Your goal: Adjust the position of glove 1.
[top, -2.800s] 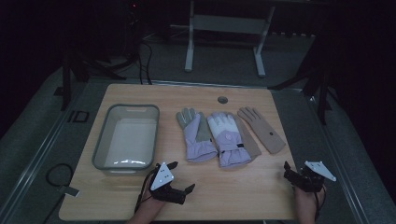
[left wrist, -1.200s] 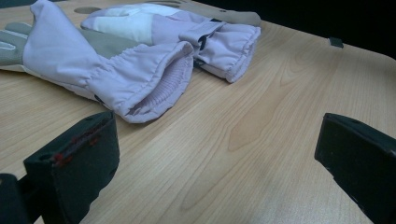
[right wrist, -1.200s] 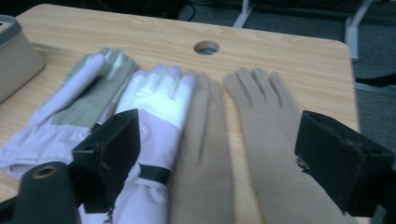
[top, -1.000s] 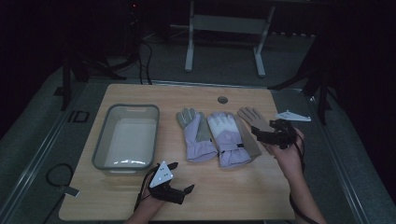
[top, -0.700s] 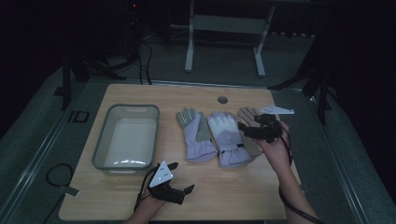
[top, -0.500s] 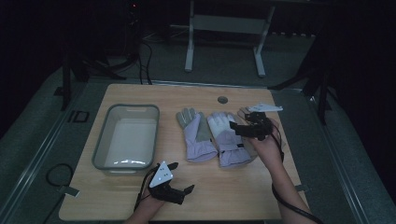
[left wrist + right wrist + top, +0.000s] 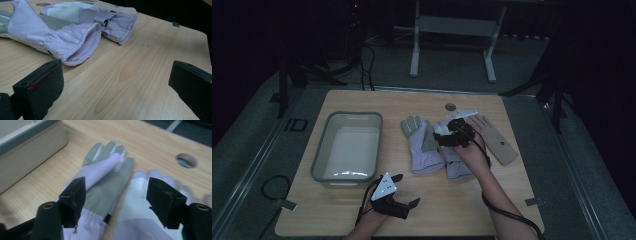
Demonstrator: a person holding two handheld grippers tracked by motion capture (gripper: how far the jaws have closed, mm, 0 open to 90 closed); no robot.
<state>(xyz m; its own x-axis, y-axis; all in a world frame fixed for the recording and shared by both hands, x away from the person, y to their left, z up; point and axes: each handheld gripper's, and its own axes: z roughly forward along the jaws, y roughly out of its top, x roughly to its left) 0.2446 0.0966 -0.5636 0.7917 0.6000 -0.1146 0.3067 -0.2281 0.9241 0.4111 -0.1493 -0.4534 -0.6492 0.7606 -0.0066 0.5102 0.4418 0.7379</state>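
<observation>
Two lavender-and-grey gloves lie side by side mid-table: the left glove (image 7: 422, 147) (image 7: 107, 177) (image 7: 62, 37) and the right glove (image 7: 458, 167) (image 7: 140, 205) (image 7: 110, 20). My right gripper (image 7: 438, 135) (image 7: 117, 200) hovers over the right glove's fingers and points toward the left glove. Its jaws are open and have just been closing, with the gloves below them and nothing pinched. Near the front edge my left gripper (image 7: 407, 190) (image 7: 115, 87) rests open and faces the glove cuffs, holding nothing.
A grey bin (image 7: 319, 150) (image 7: 25, 150) stands at the left of the table. A tan hand-shaped form (image 7: 498, 142) lies right of the gloves. A round hole (image 7: 450, 106) (image 7: 186, 160) sits near the table's far edge. Bare wood stretches along the front.
My right gripper has moved left from above the tan hand form to over the right glove, its jaws narrower. The left gripper has stayed put.
</observation>
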